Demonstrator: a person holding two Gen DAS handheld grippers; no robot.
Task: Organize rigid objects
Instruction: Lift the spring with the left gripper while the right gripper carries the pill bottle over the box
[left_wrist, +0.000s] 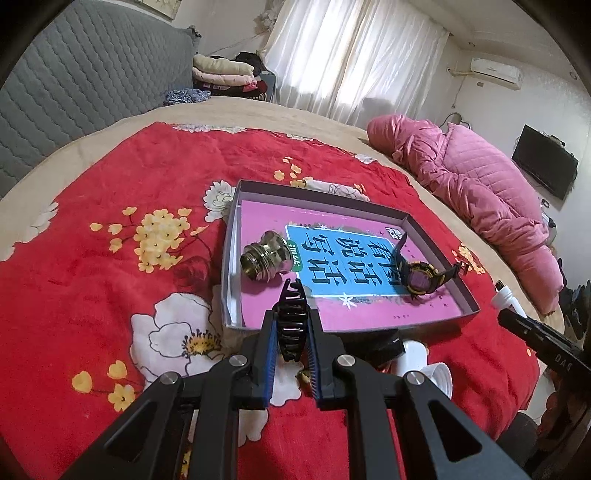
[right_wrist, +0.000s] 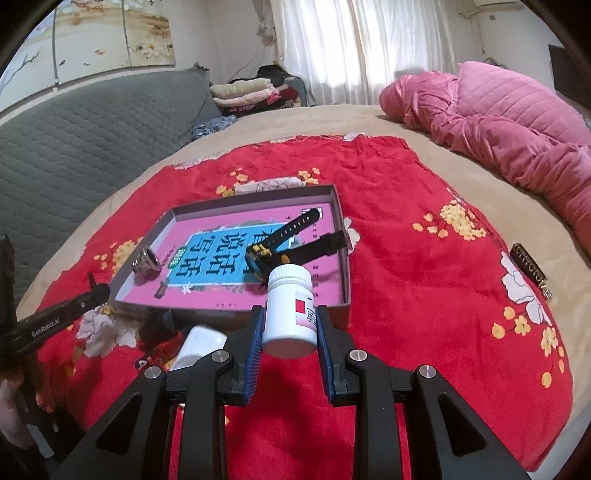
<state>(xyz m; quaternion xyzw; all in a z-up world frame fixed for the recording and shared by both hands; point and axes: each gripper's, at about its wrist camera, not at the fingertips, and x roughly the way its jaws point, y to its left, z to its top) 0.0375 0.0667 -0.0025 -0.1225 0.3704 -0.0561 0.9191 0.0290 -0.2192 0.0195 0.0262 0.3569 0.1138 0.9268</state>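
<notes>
In the left wrist view my left gripper (left_wrist: 291, 314) is shut on a black hair claw clip (left_wrist: 291, 332), held just above the near edge of a shallow grey box (left_wrist: 439, 243). The box holds a pink and blue book, a shiny metal threaded fitting (left_wrist: 266, 260) on its left and a black and yellow watch (left_wrist: 421, 280) on its right. In the right wrist view my right gripper (right_wrist: 289, 308) is shut on an upright white pill bottle (right_wrist: 290, 310) with a red label, lifted in front of the box (right_wrist: 343, 258), with the watch (right_wrist: 280, 240) beyond it.
Everything lies on a red flowered blanket (right_wrist: 406, 221) over a beige bed. Another white bottle (right_wrist: 201, 347) and a small black item (right_wrist: 162, 321) lie before the box. A dark bar with gold lettering (right_wrist: 528, 266) rests at the right. A pink quilt (right_wrist: 517, 122) is heaped at the far right.
</notes>
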